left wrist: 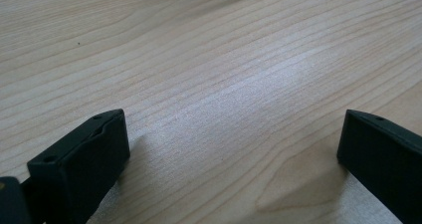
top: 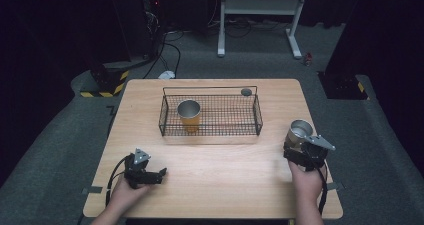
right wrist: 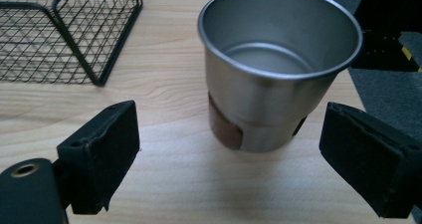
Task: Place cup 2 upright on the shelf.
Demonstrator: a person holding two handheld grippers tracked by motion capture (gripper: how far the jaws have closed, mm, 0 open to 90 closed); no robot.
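L gripper (top: 161,173) sits near the table's (top: 215,185) near-left corner, held low over the wood, fingers (left wrist: 82,159) spread wide w/ nothing but bare tabletop between them; nothing gripped, nothing touched as far as the left gripper view shows. R gripper (top: 295,152) is by the right edge, a bit farther in from the near edge, held in the person's right hand (top: 306,182). Its fingers (right wrist: 99,154) are also wide open, one each side of the steel cup (right wrist: 276,69), w/ clear gaps both sides, so no contact. Cup stands upright on the table, close to the right edge, mouth up, inside looks empty. Farther back, mid-table toward the far edge, a black wire basket (top: 257,116) rests on the wood; a second cup (top: 189,114), w/ a yellowish lower part, stands upright in its left half. Small dark round thing (top: 246,91) lies just behind the basket's far-right corner; can't tell what it is.
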